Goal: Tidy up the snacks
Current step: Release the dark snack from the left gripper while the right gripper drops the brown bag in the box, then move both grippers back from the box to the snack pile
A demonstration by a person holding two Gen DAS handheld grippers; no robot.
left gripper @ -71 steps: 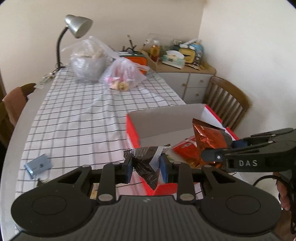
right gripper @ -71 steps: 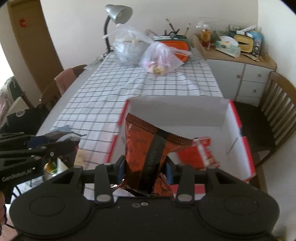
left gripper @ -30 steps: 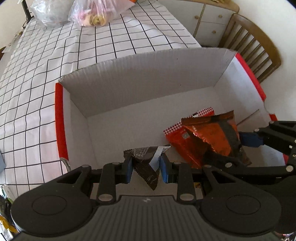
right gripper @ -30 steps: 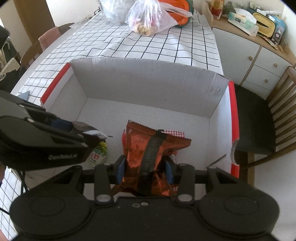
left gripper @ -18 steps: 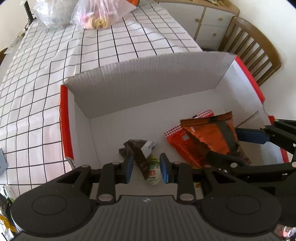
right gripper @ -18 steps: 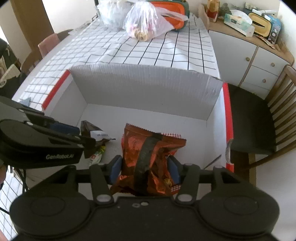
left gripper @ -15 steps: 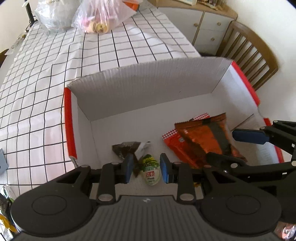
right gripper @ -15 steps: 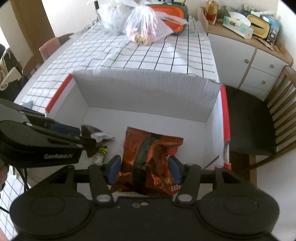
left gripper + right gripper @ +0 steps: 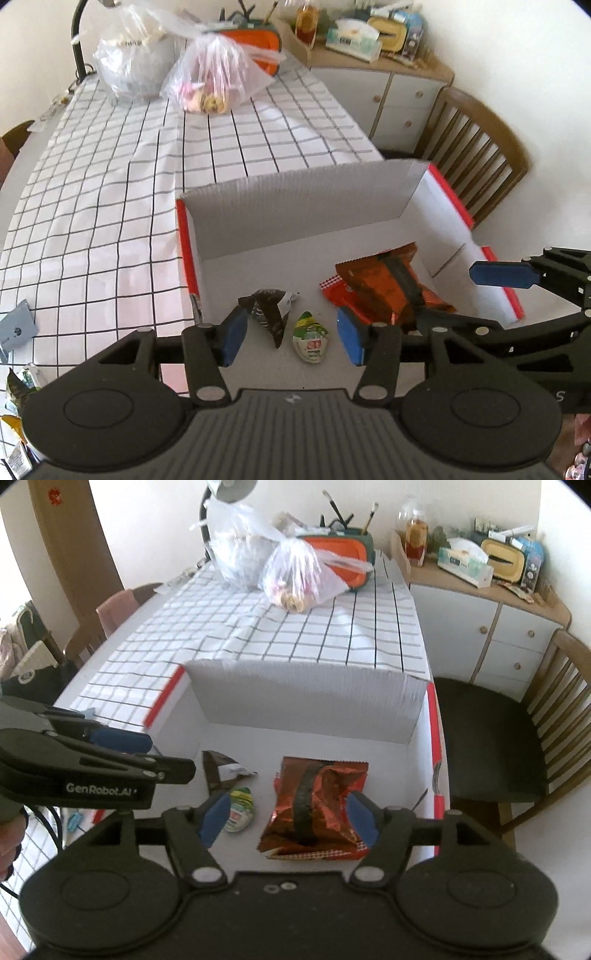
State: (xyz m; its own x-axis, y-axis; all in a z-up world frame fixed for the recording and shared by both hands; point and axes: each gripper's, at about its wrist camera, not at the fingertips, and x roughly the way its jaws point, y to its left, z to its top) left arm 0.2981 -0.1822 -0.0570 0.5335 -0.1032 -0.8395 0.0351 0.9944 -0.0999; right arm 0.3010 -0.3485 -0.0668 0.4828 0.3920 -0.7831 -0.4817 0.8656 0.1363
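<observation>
A white cardboard box with red edges (image 9: 295, 206) (image 9: 306, 698) stands on the checked tablecloth. Inside lie a dark wrapped snack (image 9: 267, 308) (image 9: 218, 770), a small green packet (image 9: 310, 338) (image 9: 240, 808), and an orange foil bag (image 9: 388, 286) (image 9: 317, 801) on top of a red packet (image 9: 328, 286). My left gripper (image 9: 290, 338) is open and empty above the dark snack and green packet. My right gripper (image 9: 288, 818) is open above the orange bag, touching nothing.
Two clear plastic bags (image 9: 218, 79) (image 9: 236, 550) and an orange case (image 9: 336, 550) sit at the table's far end beside a lamp. A wooden chair (image 9: 517, 746) and a cabinet (image 9: 491, 635) stand right. A blue card (image 9: 16, 326) and loose packets (image 9: 16, 384) lie left of the box.
Both grippers opened and let go: the dark snack and the orange bag now lie in the box. Both grippers have pulled back and up from the box.
</observation>
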